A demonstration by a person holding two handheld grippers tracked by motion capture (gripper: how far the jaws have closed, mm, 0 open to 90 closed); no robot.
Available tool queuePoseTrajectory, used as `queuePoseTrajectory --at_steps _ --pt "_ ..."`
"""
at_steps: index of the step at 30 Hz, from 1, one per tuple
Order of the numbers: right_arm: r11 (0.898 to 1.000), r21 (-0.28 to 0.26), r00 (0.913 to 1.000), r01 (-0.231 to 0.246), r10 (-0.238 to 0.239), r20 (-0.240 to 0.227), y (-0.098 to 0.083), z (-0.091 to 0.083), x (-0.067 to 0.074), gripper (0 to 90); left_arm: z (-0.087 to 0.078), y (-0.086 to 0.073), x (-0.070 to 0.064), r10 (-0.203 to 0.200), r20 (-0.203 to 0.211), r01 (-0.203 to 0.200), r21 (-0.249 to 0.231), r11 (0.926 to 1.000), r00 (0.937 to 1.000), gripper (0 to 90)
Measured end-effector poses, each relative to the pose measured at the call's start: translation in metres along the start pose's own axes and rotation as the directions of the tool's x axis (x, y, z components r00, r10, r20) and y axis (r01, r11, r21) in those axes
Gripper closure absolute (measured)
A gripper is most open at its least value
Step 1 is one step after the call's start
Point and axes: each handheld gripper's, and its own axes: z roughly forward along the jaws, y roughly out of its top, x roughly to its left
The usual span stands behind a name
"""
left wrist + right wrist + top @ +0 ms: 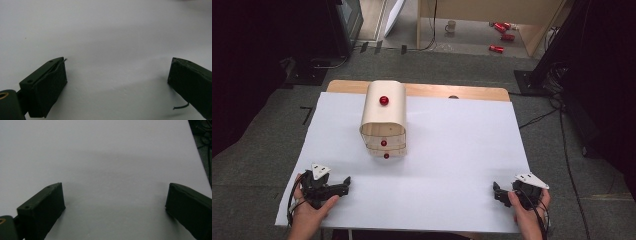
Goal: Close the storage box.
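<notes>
A: Pale wood was what the small drawer cabinet (383, 118) was made of; in the high view it was seen standing on the white sheet (452, 150) toward the far left of the table, with three red knobs, one on its top (384, 100) and two down its front (384, 143). Where were the tools?

B: The left gripper (343, 187) was held low at the near left corner, the right gripper (495, 191) at the near right, both well apart from the cabinet. Nothing was gripped by either.

A: And in the left gripper view?

B: The jaws of the left gripper (117, 80) were seen spread wide over bare sheet, with nothing between them.

A: The right gripper view?

B: The same was shown there: the right gripper (115, 201) was spread wide above the sheet, whose edge was seen at the upper right.

A: So which step was judged to be in hand?

B: The start, it was judged; no drawer looked pulled out. A reach forward to the cabinet would be called for next, with one front knob to be pinched squarely, and the body perhaps steadied by the other tool so it is not dragged
</notes>
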Motion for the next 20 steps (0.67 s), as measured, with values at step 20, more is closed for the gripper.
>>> queuePoseTrajectory --at_steps 20 --pt "1.0 -0.008 1.0 0.002 -0.002 0.003 -0.0016 0.0007 0.0007 1.2 0.0 0.0 -0.0001 0.0 -0.001 0.0 0.0 1.0 1.0 2.0"
